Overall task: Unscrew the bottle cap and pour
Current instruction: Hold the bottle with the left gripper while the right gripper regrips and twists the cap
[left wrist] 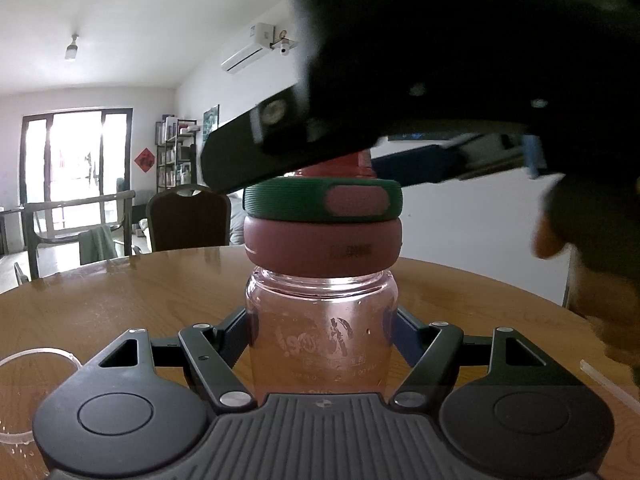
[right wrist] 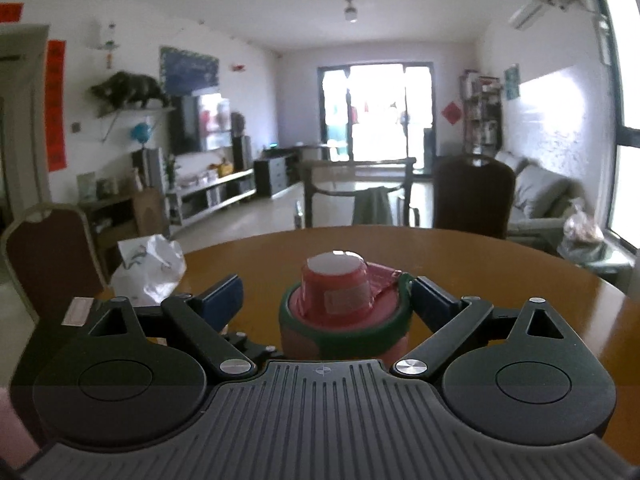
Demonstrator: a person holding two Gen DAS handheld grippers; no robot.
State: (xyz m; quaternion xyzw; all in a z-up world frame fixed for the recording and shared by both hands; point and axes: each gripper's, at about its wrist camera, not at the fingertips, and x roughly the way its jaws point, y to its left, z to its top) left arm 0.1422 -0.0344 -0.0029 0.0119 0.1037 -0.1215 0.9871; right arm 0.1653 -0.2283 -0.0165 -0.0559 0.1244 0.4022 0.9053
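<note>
Left gripper clamps bottle; right gripper (jaws spread) flanks cap.

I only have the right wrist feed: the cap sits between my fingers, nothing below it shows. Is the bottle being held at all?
Observer: Yes. In the left wrist view the left gripper is closed on the bottle, its fingers against the clear pink body below the cap.
Operator: Is the bottle standing on the table?
Observer: It stands upright there, but its base is hidden behind the left gripper's body, so contact with the table cannot be confirmed.
Operator: Anything near it I can't see?
Observer: A clear glass rim shows at the left wrist view's lower left edge.
Operator: And my gripper?
Observer: The right gripper is at cap height; its right finger touches the green ring, the left is apart.
</note>
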